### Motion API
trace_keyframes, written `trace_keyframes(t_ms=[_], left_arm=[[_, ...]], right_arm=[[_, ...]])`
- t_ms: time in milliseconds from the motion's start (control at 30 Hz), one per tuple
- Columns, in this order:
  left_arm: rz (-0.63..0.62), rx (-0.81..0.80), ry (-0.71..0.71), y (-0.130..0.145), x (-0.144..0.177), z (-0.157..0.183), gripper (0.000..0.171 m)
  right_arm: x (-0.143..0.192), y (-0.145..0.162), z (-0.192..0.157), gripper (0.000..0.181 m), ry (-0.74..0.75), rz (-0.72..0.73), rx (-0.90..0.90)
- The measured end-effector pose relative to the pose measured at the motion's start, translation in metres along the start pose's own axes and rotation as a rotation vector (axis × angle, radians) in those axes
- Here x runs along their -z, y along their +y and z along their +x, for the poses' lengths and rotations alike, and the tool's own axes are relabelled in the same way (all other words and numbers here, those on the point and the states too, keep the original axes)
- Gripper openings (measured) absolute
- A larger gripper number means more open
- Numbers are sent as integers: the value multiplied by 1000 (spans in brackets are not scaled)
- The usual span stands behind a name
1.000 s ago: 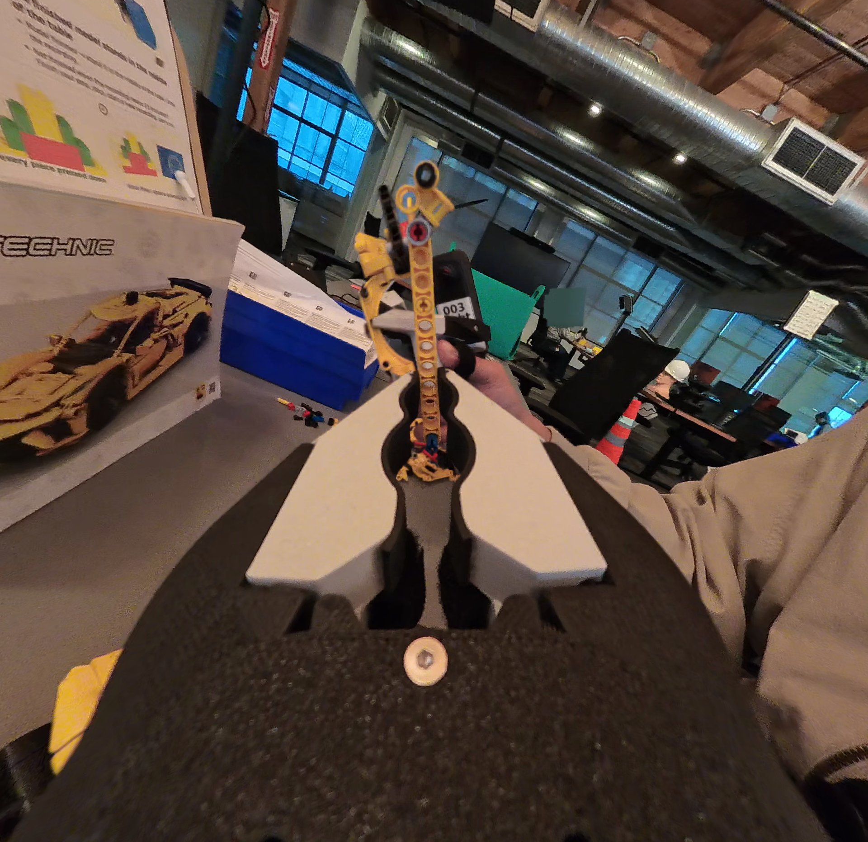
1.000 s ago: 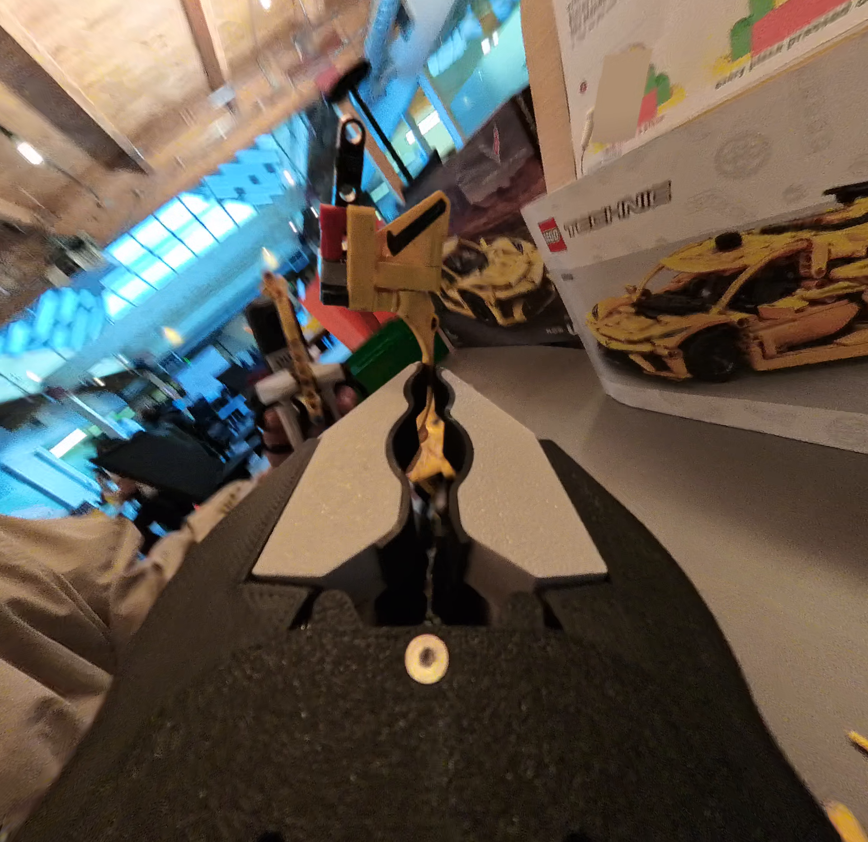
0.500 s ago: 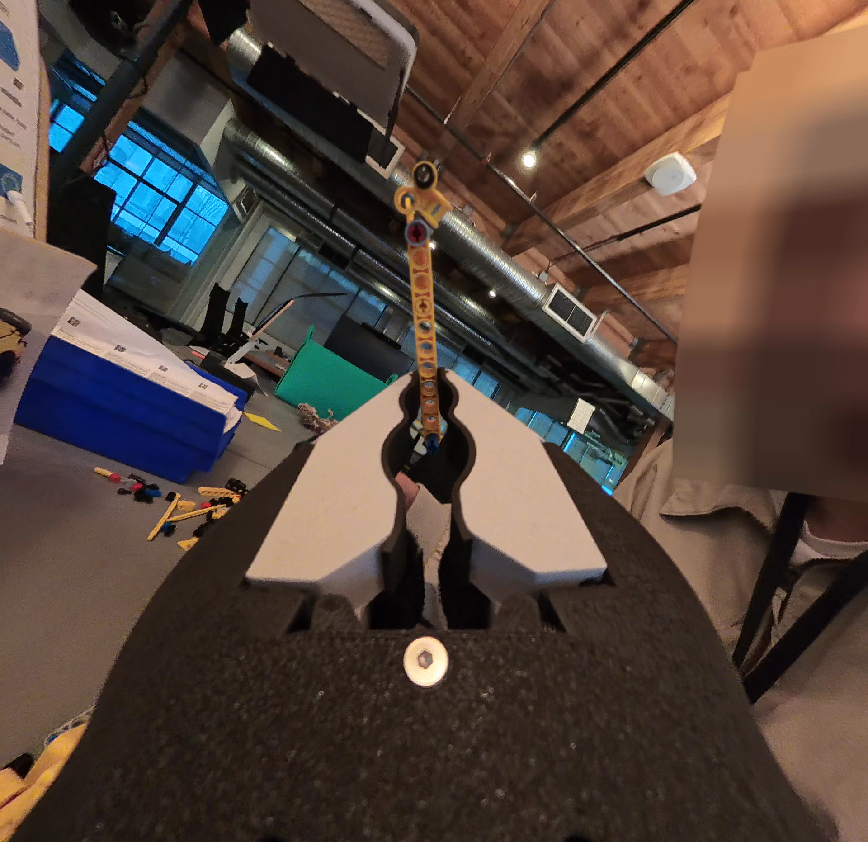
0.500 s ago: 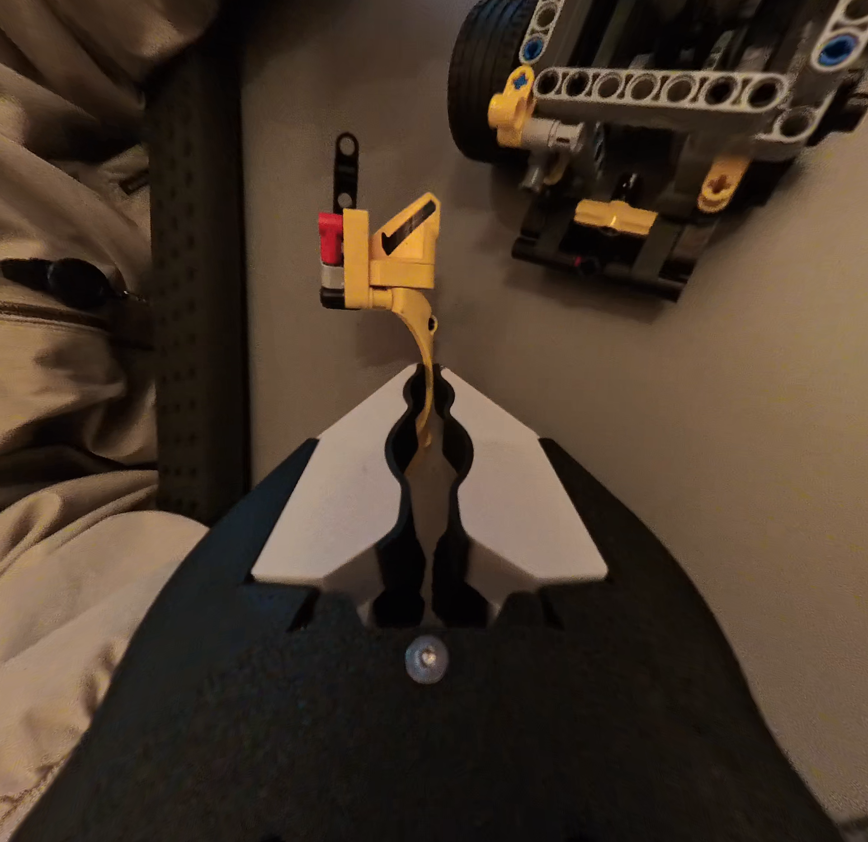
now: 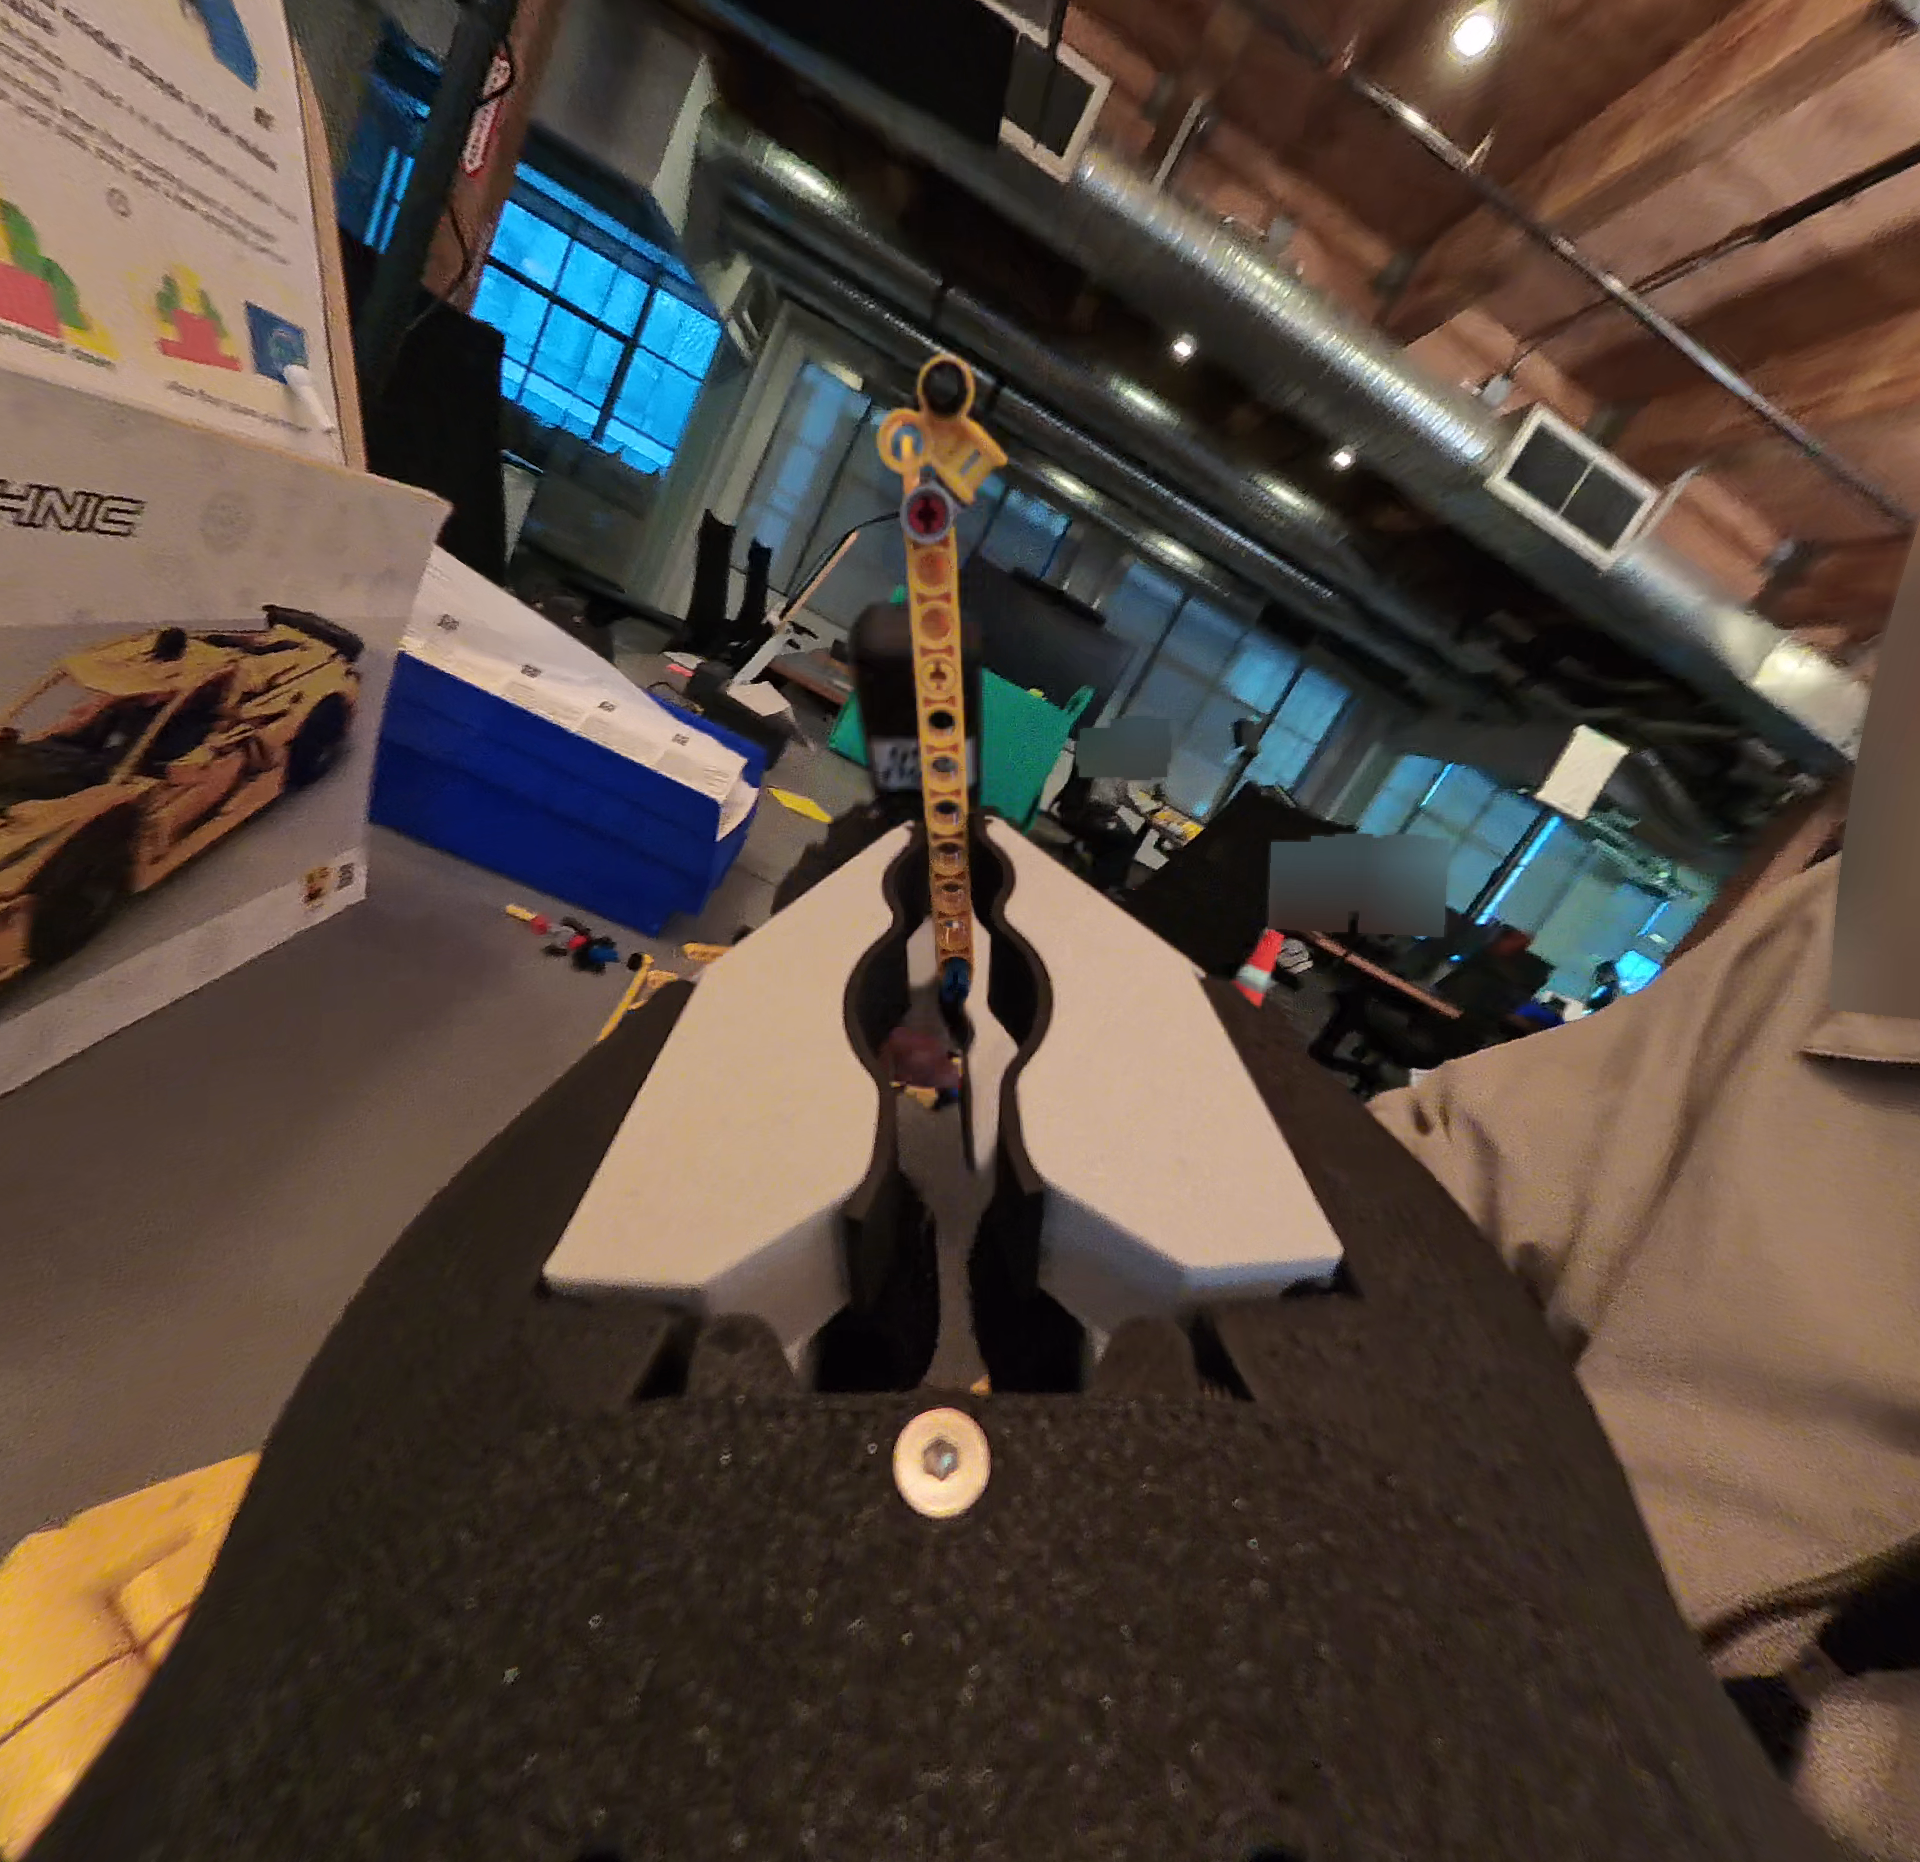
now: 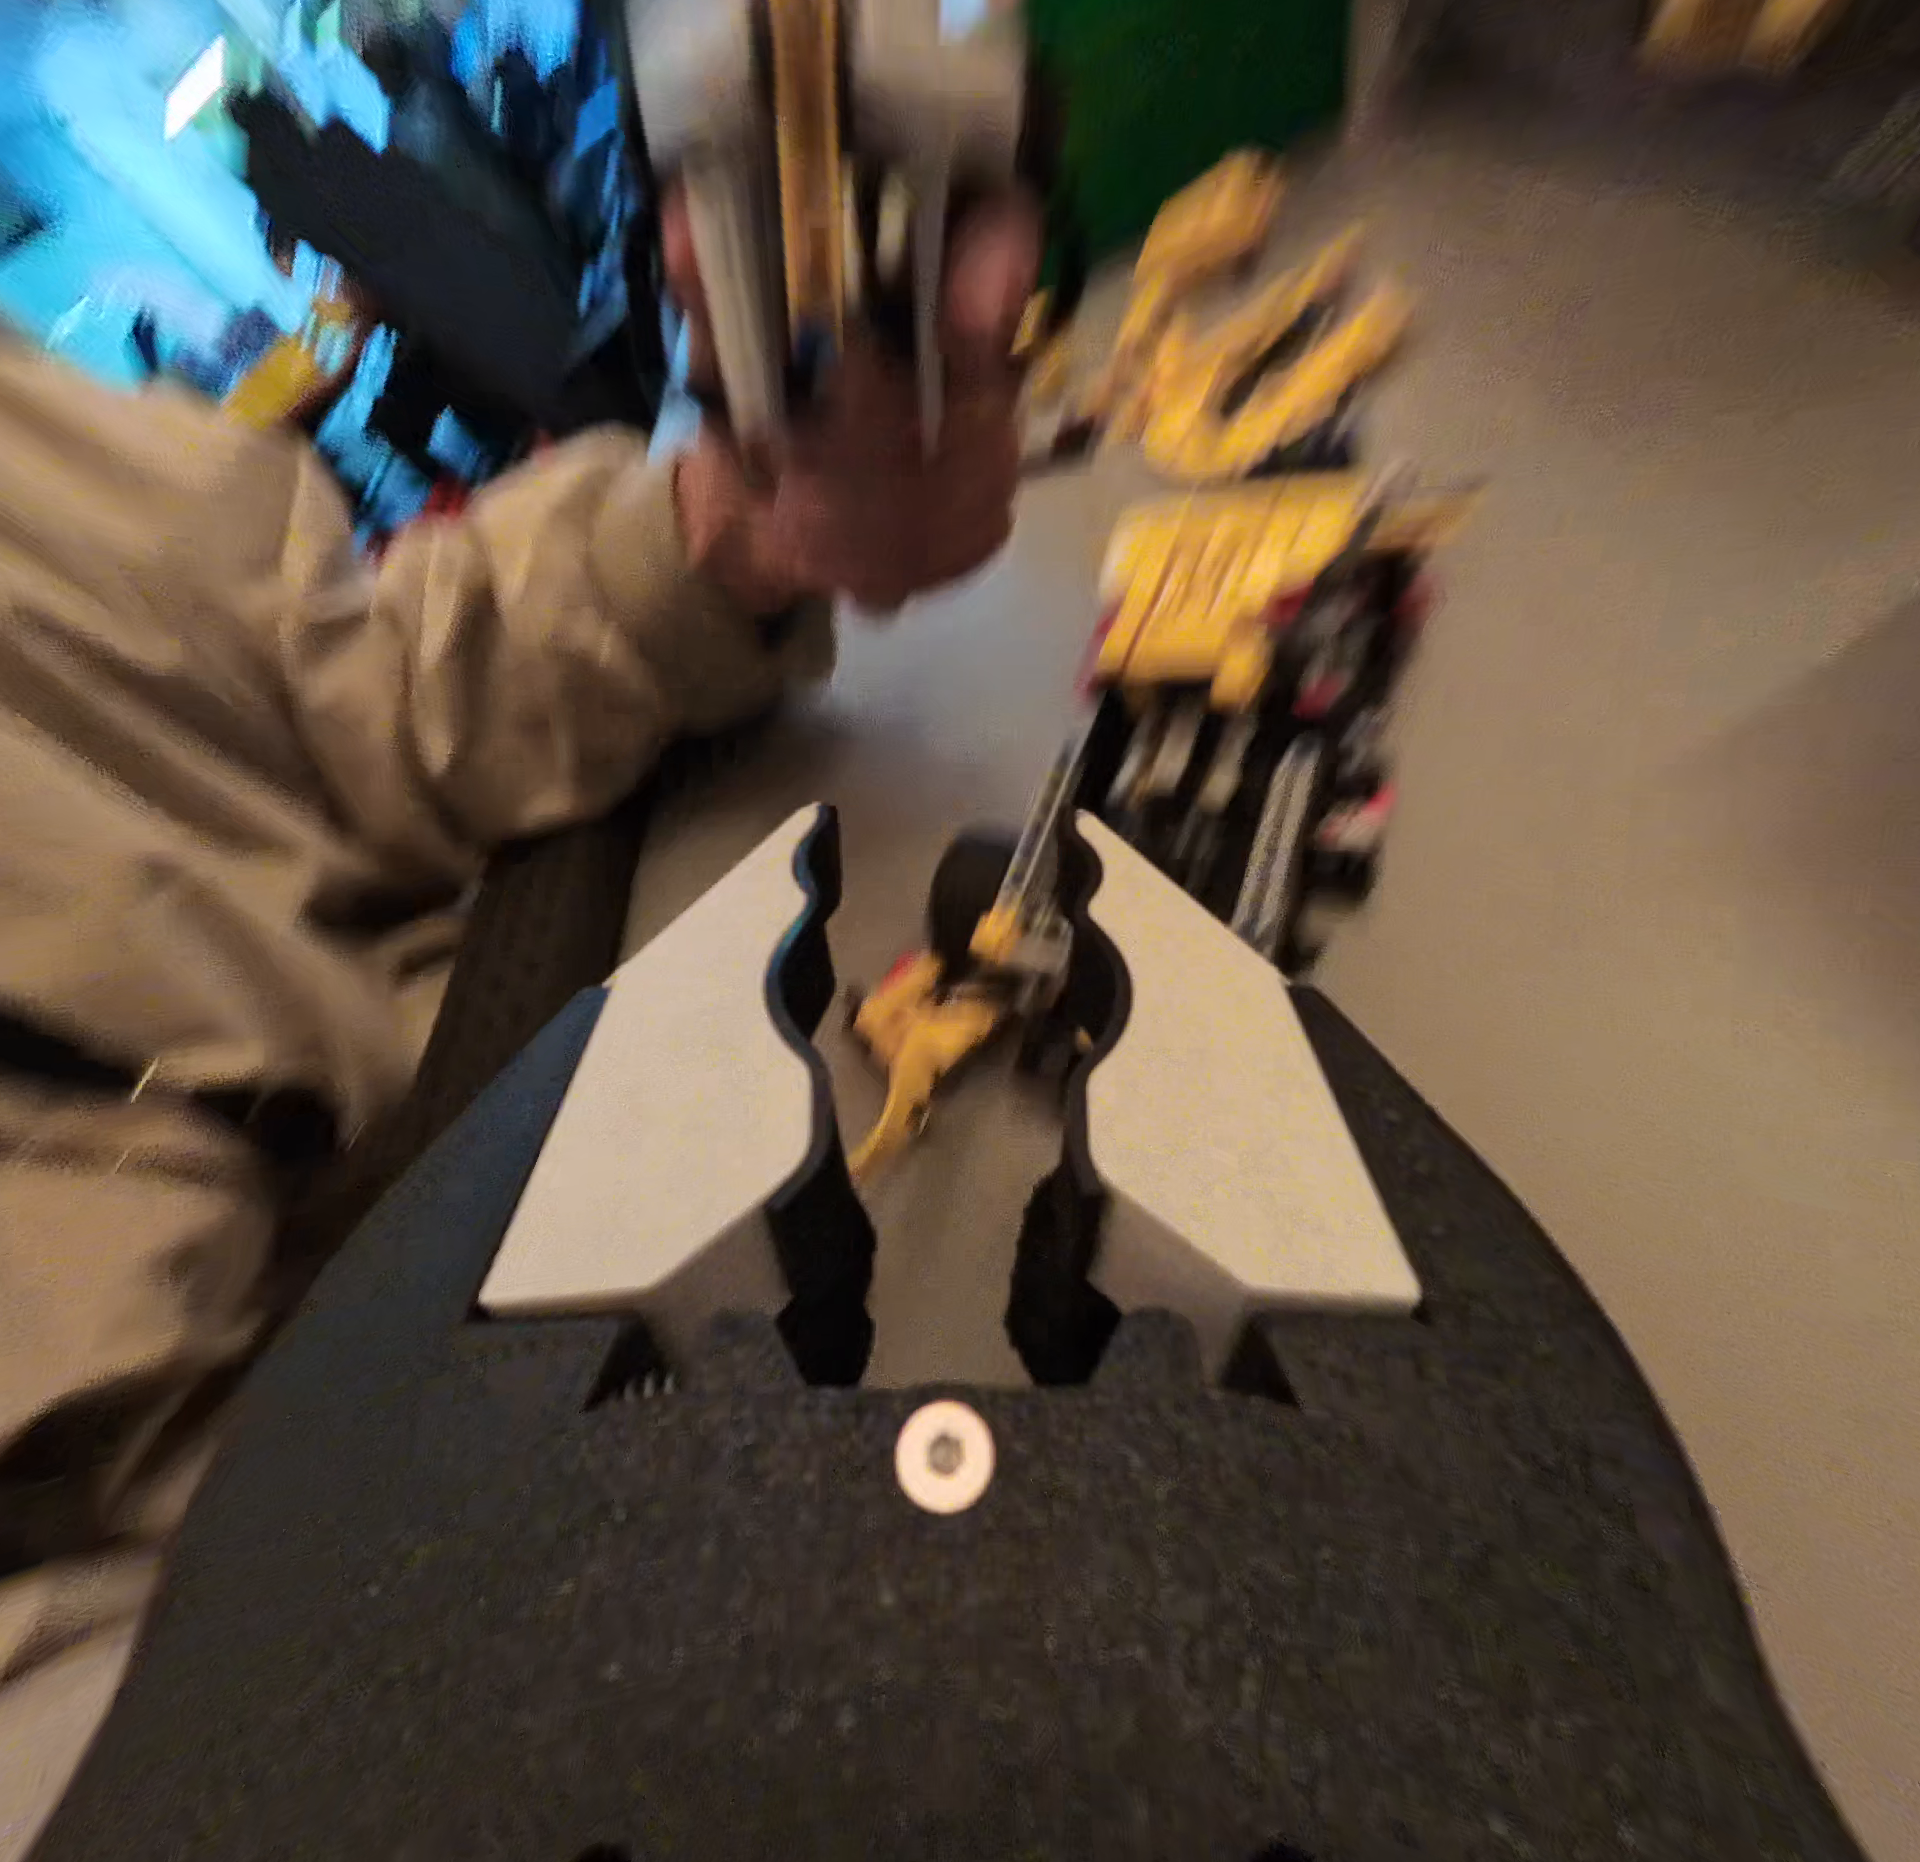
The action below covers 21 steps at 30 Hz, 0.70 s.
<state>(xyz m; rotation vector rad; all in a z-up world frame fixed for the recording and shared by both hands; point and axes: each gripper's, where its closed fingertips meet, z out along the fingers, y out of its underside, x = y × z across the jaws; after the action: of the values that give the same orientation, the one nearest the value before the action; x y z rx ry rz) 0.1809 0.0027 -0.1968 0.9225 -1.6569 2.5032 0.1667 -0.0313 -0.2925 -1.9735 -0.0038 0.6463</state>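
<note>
Yellow beam [image 5: 940,732]: frame centre, upright, gripped by left gripper [image 5: 945,939] jaws.
Right gripper [image 6: 951,981]: jaws apart, empty (view blurred), above counter [image 6: 1558,981] near yellow piece [image 6: 920,1043].

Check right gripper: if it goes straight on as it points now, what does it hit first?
Probably the small yellow piece lying on the table just beyond the open jaws of the right gripper. The black-and-yellow model sits behind it. The view is blurred, so depth is uncertain.
</note>
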Motion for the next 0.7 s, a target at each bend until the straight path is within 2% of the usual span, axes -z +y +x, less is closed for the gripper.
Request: trace_keyframes(t_ms=[67,133,267,700], left_arm=[[6,2,10,0,-2,2,6],[5,9,10,1,-3,2,6],[-16,7,15,6,-5,2,6],[-35,9,39,12,-10,6,6]], right_arm=[[8,-42,-9,25,-22,231,61],[12,-57,-11,23,-14,312,80],[8,-59,-21,18,-54,320,99],[4,-58,-24,3,-31,308,152]])
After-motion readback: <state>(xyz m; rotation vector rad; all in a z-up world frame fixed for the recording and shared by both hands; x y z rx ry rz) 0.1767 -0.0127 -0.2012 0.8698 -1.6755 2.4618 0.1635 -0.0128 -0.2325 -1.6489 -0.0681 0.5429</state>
